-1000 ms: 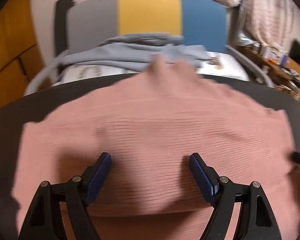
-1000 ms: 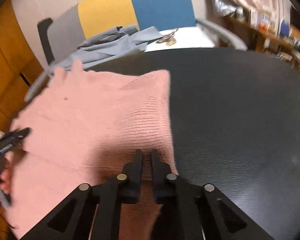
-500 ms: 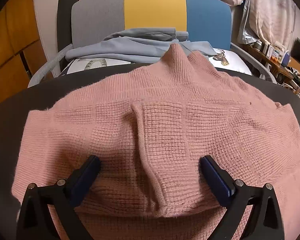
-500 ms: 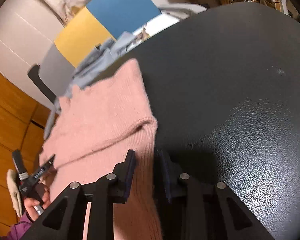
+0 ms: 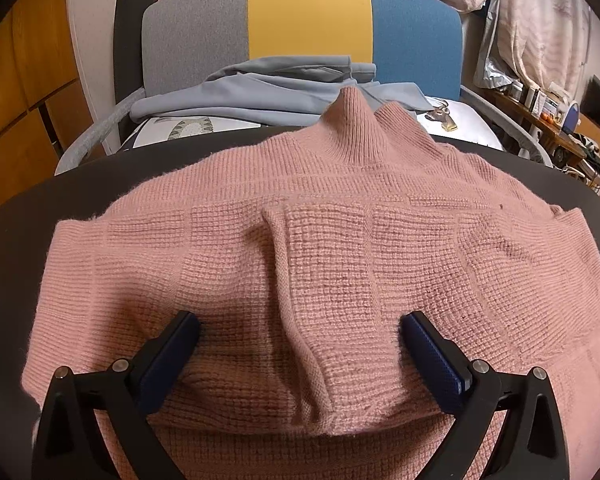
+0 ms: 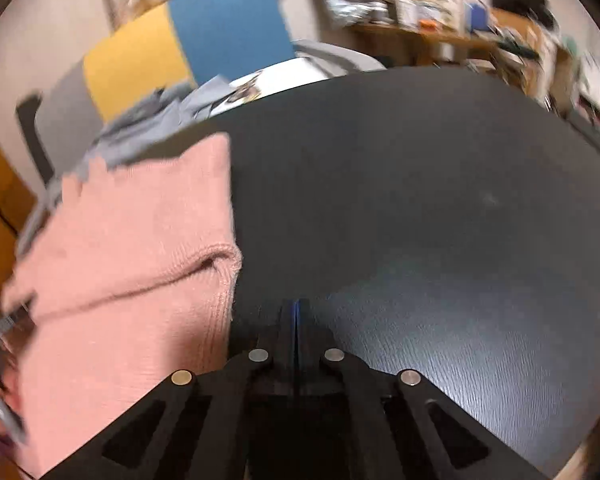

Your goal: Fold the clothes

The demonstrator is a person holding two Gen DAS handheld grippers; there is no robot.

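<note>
We held the left tongs spread wide and low over the near part of the pink sweater, gripping nothing, with a raised ridge of knit running between the two pads toward the collar at the far edge. The sweater lay across the dark table, its long axis running left to right as the left wrist camera saw it, the near edge already doubled over on itself. The right tongs were clenched on nothing, over bare table just beside the sweater's right edge, which lay to their left; that view was blurred. Behind the table a chair carried grey clothes. We judged the left tongs the better placed, since the fabric lay directly under and ahead of them, while the right ones would have to open and swing left to reach the folded edge
</note>
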